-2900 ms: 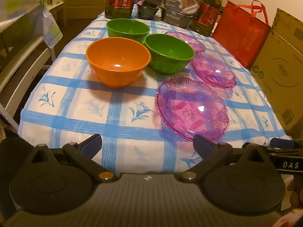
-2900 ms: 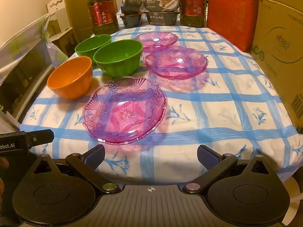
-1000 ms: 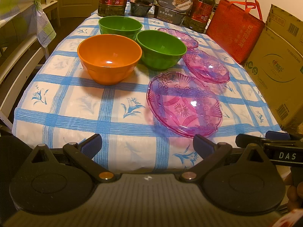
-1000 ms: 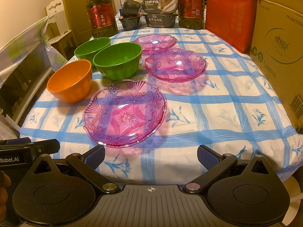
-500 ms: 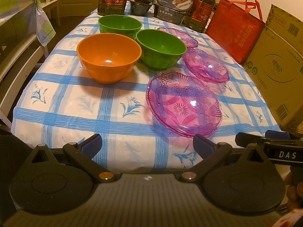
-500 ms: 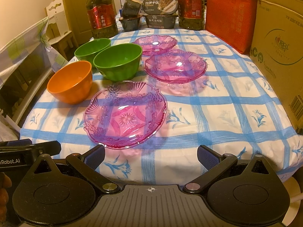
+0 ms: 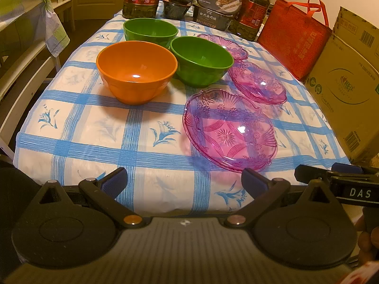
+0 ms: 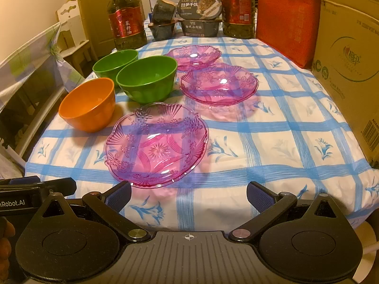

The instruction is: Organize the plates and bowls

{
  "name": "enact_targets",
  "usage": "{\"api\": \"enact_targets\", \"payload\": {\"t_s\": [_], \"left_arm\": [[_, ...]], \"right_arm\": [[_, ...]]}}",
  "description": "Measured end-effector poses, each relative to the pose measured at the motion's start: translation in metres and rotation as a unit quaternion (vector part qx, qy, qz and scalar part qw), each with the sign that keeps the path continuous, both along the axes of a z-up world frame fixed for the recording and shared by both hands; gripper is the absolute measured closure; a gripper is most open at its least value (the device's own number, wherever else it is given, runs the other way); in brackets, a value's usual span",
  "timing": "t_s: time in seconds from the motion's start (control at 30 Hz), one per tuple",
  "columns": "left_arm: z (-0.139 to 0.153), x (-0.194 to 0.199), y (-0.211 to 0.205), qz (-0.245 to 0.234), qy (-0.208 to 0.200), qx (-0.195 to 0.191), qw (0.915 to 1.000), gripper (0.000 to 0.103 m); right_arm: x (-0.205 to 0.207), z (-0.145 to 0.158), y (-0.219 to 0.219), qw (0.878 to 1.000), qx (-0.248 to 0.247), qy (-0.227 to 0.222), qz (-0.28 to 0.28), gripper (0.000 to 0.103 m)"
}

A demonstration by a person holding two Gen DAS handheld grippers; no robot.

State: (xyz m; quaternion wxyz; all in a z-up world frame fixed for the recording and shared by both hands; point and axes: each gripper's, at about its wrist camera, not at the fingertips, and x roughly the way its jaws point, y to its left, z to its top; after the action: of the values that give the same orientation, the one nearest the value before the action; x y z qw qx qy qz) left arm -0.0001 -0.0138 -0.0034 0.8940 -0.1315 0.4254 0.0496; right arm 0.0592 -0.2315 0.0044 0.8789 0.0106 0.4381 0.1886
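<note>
Both grippers hover at the near edge of the desk (image 8: pixel 296 146), which is covered in a blue-checked floral cloth. The left gripper (image 7: pixel 184 183) and the right gripper (image 8: pixel 189 193) each have their fingers spread wide, holding nothing.

Three pink transparent cut-pattern plastic plates run in a line: the near plate (image 8: pixel 156 145), the middle plate (image 8: pixel 219 84) and the far plate (image 8: pixel 193 55). To their left stand the orange plastic bowl (image 7: pixel 137 71), the near green plastic bowl (image 7: pixel 201 60) and the far green plastic bowl (image 7: pixel 150 30).

All six look light, stiff and glossy, so probably slippery. The plates' thin scalloped rims seem the best place to pinch; the bowls, at a rim wall.

Readable writing: "DAS" on the right gripper's body in the left view, "Robot.AI" on the left gripper's body in the right view, and Chinese characters on the red-labelled oil bottle (image 8: pixel 125 23).
</note>
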Motion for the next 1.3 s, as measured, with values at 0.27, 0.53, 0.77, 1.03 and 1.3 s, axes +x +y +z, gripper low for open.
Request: {"api": "enact_targets", "payload": {"t_s": [0.27,0.53,0.77,1.03,1.3], "left_arm": [[-0.001,0.000,0.000,0.001,0.000,-0.002,1.0000,0.002],[0.001,0.001,0.009,0.007,-0.001,-0.023,0.9997,0.003],[0.003,0.012,0.027,0.022,-0.002,-0.058,0.9981,0.003],[-0.004,0.033,0.040,0.034,-0.001,-0.075,0.9966,0.003],[-0.021,0.060,0.037,0.025,0.004,-0.071,0.9972,0.006]], "right_arm": [[0.000,0.000,-0.001,1.000,0.001,0.000,-0.003,0.000],[0.001,-0.001,-0.004,1.000,0.011,-0.003,-0.005,0.000],[0.010,0.002,-0.006,0.999,0.028,-0.015,0.003,0.000],[0.032,-0.002,-0.007,1.000,0.020,-0.021,-0.005,0.001],[0.050,-0.018,-0.007,1.000,0.016,-0.013,-0.010,0.002]]}}
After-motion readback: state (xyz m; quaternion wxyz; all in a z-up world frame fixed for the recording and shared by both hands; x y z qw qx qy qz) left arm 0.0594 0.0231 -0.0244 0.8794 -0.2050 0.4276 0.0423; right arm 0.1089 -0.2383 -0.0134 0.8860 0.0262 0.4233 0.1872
